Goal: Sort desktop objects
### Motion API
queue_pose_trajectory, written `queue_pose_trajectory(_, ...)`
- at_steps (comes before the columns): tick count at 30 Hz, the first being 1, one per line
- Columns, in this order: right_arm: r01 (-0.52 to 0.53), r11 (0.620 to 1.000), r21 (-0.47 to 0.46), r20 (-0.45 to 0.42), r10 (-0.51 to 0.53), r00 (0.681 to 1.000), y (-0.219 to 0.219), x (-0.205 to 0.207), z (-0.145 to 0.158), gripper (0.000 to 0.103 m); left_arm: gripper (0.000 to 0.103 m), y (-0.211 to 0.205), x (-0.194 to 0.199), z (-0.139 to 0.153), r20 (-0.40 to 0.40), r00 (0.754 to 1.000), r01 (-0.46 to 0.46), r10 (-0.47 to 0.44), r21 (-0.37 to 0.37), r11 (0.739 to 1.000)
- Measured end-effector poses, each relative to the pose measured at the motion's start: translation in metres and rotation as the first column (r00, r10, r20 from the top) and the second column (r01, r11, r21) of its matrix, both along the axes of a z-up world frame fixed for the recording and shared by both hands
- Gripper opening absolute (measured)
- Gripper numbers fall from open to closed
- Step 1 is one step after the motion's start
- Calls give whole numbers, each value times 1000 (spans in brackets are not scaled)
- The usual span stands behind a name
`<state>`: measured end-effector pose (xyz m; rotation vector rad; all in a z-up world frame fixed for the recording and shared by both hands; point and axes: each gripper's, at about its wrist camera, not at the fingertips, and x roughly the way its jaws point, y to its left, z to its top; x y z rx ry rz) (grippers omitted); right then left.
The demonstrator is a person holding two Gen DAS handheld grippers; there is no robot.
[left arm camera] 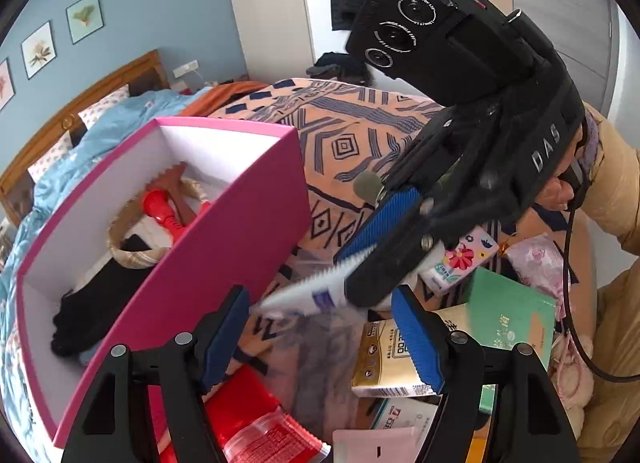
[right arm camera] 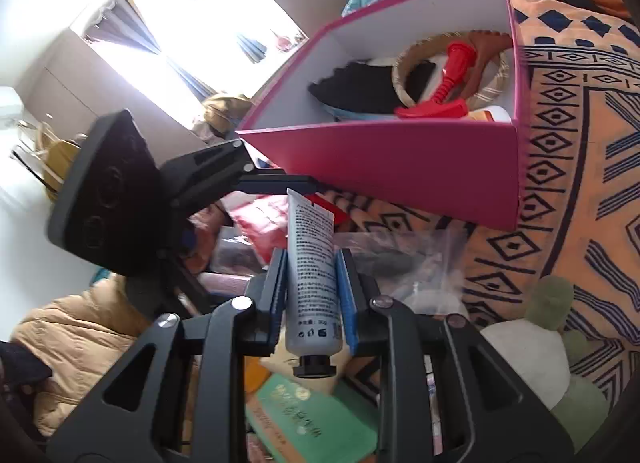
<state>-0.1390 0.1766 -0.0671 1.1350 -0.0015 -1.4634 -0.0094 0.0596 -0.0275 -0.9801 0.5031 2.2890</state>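
A bed covered by an orange blanket (left arm camera: pixel 352 135) with a dark blue geometric pattern is seen in a bedroom with a blue wall and framed prints; a bright curtained window is shown in the right wrist view. A pink box (left arm camera: pixel 224 231) is set on the blanket, holding a red plastic toy (left arm camera: pixel 164 211), a woven ring (right arm camera: pixel 408 59) and dark cloth. Beside the box, a clutter of packets, a clear bag and a green booklet (left arm camera: pixel 516 315) is spread. The right gripper (right arm camera: pixel 312 291) is pointed downward beside the box, its blue pads pinched on a white tube (right arm camera: pixel 312 263), cap toward the camera. The left gripper (left arm camera: pixel 320 335) is held spread over the clutter, nothing between its pads, the tube's crimped end just ahead.
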Motion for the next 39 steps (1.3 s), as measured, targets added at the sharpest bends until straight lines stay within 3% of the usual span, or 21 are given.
queue_pose_trajectory(4, -30, 999, 40, -18, 31, 999, -6, 0, -4, 27, 72, 8, 2, -6, 0, 1000, 28, -28, -23, 999)
queue_pose_trajectory(6, -32, 998, 54, -19, 33, 999, -8, -3, -6, 27, 58, 10, 2, -11, 19, 999, 27, -26, -30, 999)
queue_pose_trajectory(14, 79, 993, 90, -31, -77, 997, -1, -16, -18, 31, 54, 8, -9, -33, 123, 992, -16, 20, -31, 999)
queue_pose_trajectory(17, 107, 988, 112, -52, -102, 993, 0, -13, -21, 32, 32, 10, -12, -35, 161, 987, -16, 21, -30, 999)
queue_pose_trajectory(20, 118, 987, 112, -63, -112, 992, -3, -10, -23, 32, 24, 16, -16, -40, 175, 984, -27, 37, -59, 998)
queue_pose_trajectory(28, 246, 967, 63, -117, -238, 964, 16, -16, -12, 32, 24, 17, -17, -41, 188, 980, -44, 59, -79, 996)
queue_pose_trajectory(32, 292, 956, 39, -146, -284, 948, 42, 3, -5, 32, 31, 22, -13, -37, 152, 988, -24, 38, -92, 995)
queue_pose_trajectory(35, 309, 950, 41, -147, -300, 942, 59, 17, -7, 32, 45, 27, -13, -34, 135, 991, 1, 13, -98, 995)
queue_pose_trajectory(39, 323, 943, 81, -195, -303, 933, 64, 32, -16, 32, 46, 30, -18, -37, 155, 988, -5, 23, -116, 993)
